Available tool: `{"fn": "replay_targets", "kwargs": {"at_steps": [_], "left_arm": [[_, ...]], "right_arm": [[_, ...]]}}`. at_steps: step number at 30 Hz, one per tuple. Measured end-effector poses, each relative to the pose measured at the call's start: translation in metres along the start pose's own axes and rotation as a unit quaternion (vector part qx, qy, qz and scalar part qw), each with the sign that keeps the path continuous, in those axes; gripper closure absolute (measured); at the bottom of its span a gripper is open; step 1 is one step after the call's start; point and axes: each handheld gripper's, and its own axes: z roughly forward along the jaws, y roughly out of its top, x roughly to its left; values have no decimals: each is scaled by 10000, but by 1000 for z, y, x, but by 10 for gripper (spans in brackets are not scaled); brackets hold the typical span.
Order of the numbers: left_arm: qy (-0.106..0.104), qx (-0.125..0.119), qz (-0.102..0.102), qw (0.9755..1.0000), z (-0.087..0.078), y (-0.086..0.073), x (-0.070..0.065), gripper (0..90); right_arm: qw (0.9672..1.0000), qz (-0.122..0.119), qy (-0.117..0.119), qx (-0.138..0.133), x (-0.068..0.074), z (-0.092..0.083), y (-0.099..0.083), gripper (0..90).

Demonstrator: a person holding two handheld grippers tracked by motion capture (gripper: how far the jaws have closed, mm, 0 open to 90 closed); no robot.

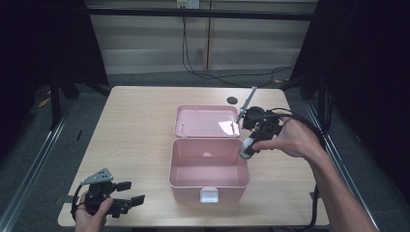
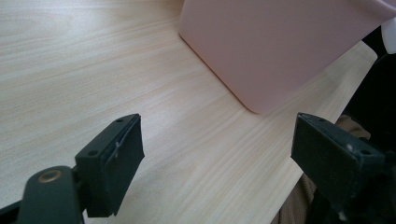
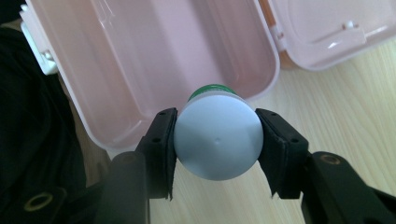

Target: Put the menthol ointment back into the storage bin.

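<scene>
Pretty dim room, dark at both sides, with the tabletop (image 1: 140, 130) lit softly from above. There's a white glare patch on the pink lid (image 1: 205, 121). The gripper views look soft, close stuff slightly blurred, shadows faint.

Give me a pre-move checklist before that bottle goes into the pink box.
1. Grip: right gripper fingers pressed on both sides of the white bottle: ok.
2. Pink box open, lid laid back: ok.
3. Box interior free of other items: ok.
4. Bottle fully above the opening: not ok, it sits at the box's rim.
5. Left gripper open, resting away from the box on the table: ok.
6. Bottle cap tight: cannot tell.
</scene>
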Motion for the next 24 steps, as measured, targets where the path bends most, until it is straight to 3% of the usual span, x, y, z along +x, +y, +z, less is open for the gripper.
{"fn": "replay_targets", "kwargs": {"at_steps": [24], "left_arm": [[7, 23, 28, 10000, 1, 1, 0, 167]], "right_arm": [[9984, -527, 218, -39, 17, 24, 52, 509]]}}
